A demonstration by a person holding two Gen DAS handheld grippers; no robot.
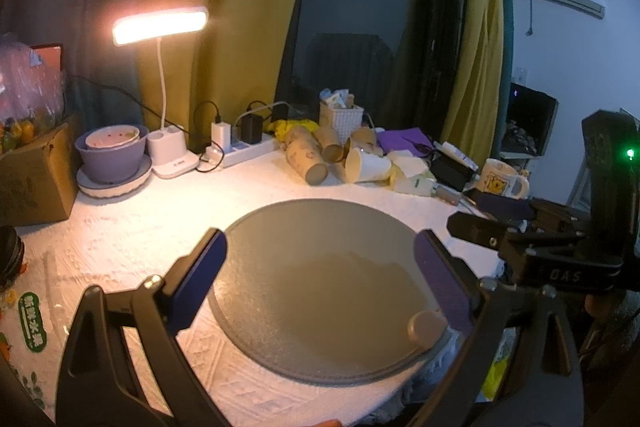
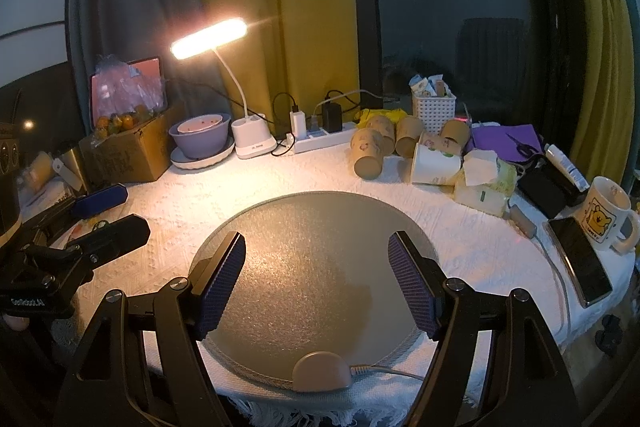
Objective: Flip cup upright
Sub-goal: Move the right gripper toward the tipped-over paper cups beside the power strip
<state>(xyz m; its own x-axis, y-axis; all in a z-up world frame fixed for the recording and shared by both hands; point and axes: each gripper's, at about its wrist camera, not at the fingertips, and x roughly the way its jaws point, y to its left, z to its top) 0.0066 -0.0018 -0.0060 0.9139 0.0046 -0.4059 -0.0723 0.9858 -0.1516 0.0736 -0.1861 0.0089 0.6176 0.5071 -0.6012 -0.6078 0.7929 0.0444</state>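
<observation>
Left gripper [image 1: 320, 279]: jaws spread wide, nothing between them, hovering over round grey mat [image 1: 320, 267]. Right gripper [image 2: 316, 283]: likewise wide apart and holding nothing, over the same mat [image 2: 312, 267], small beige puck [image 2: 322, 371] with cord at the near rim. White paper cup [image 2: 436, 165] (task item): lying on its side at the far right of the white tablecloth [image 2: 160, 211], well apart from both grippers, just beside several brown paper cups [image 2: 370, 153], some tipped over. Behind: white basket [image 2: 434, 111], power strip [image 2: 320, 143], lit desk lamp [image 2: 208, 39], purple bowl [image 2: 200, 139]. Right edge: bear mug [image 2: 608, 213] beside phone [image 2: 580, 259].
</observation>
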